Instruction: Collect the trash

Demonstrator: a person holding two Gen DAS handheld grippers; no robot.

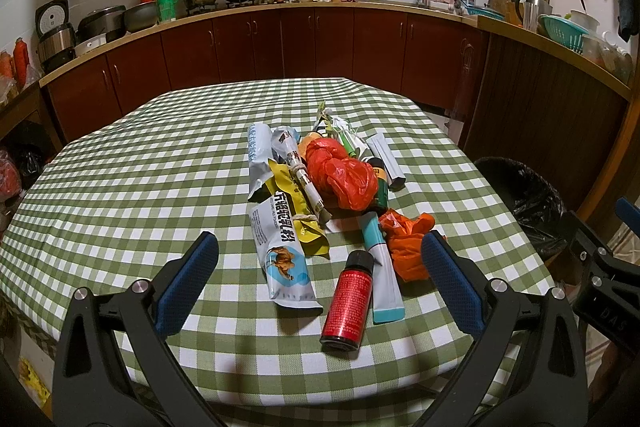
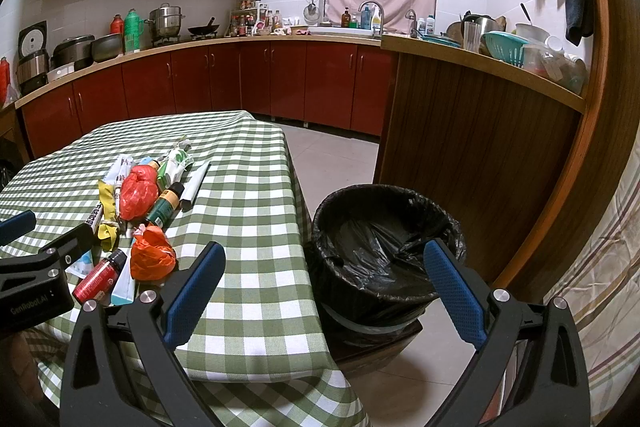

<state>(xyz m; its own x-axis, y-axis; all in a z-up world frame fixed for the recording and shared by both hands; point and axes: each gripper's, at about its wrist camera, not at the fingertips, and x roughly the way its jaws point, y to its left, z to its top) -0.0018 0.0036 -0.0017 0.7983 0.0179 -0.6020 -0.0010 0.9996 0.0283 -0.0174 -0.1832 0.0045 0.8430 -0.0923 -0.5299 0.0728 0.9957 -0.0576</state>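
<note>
Green-checked tablecloth point(image 1: 120, 187) under trash, red-cabineted kitchen behind.

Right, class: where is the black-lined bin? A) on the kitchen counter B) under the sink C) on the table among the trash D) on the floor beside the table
D: the bin stands on the floor just off the edge of the table, apart from the trash.

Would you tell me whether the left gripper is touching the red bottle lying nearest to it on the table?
Apart. In the left wrist view the left gripper is wide open, and the red bottle lies between its fingers with checked cloth visible on both sides.
</note>
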